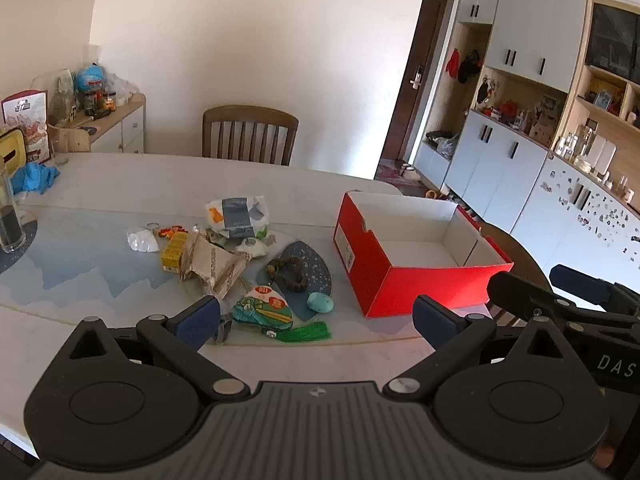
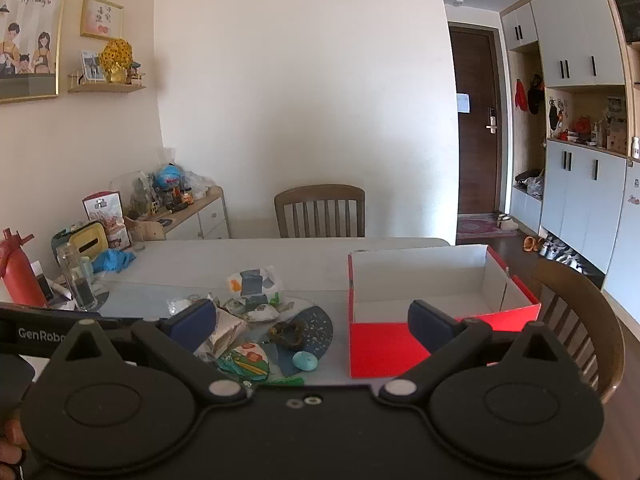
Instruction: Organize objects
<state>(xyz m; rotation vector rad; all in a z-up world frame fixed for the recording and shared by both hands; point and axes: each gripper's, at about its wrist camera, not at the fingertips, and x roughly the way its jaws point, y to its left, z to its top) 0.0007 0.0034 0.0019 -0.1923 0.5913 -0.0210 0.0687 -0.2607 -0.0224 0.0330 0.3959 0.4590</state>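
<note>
a heap of small objects (image 1: 236, 264) is spread mid-table (image 1: 120, 184), just left of the open red box (image 1: 404, 252). both the left gripper (image 1: 316, 320) and right gripper (image 2: 310, 324) are held wide apart, nothing gripped, above the near edge.

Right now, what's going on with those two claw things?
Left gripper open, empty. Right gripper open, empty. Red box empty; clutter pile untouched beside it. Nothing blocking.

Right gripper (image 2: 310, 326) wide open above table (image 2: 312, 256); clutter pile (image 2: 256, 320) left of red box (image 2: 436, 312).
</note>
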